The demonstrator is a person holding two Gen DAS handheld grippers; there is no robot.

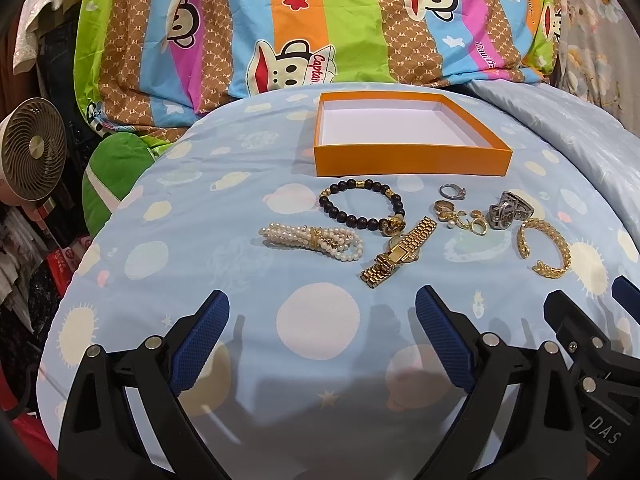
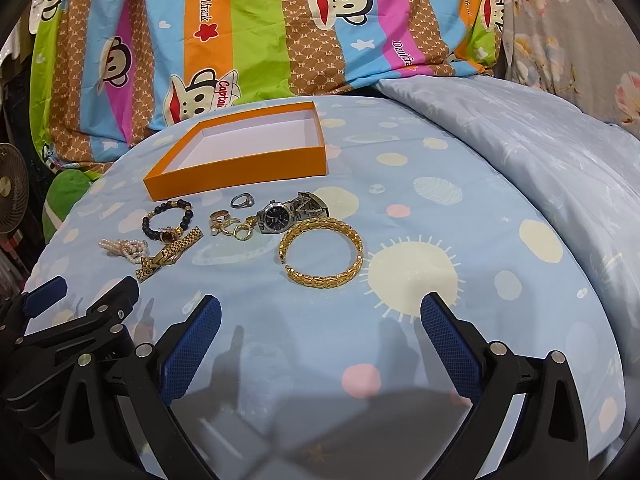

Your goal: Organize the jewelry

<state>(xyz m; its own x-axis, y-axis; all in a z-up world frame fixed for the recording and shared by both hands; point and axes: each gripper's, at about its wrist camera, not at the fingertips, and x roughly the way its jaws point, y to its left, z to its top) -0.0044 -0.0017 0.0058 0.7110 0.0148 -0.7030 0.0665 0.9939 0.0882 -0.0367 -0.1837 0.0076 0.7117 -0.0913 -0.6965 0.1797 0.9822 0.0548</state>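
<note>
An empty orange box (image 1: 412, 160) (image 2: 240, 168) with a white inside lies on the blue bedspread. In front of it lie a dark bead bracelet (image 1: 362, 208) (image 2: 168, 220), a pearl bracelet (image 1: 312, 240) (image 2: 124, 250), a gold watch (image 1: 398, 252) (image 2: 168, 254), a silver ring (image 1: 452, 191) (image 2: 242, 200), small gold rings and earrings (image 1: 460, 218) (image 2: 230, 226), a silver watch (image 1: 510, 210) (image 2: 292, 212) and a gold bangle (image 1: 544, 250) (image 2: 322, 254). My left gripper (image 1: 322, 320) is open and empty, short of the gold watch. My right gripper (image 2: 320, 320) is open and empty, short of the bangle.
A striped monkey-print quilt (image 1: 300, 20) (image 2: 260, 32) is piled behind the box. A pale blue duvet (image 2: 540, 160) lies to the right. A small fan (image 1: 34, 156) and a green cushion (image 1: 116, 176) stand off the bed's left edge.
</note>
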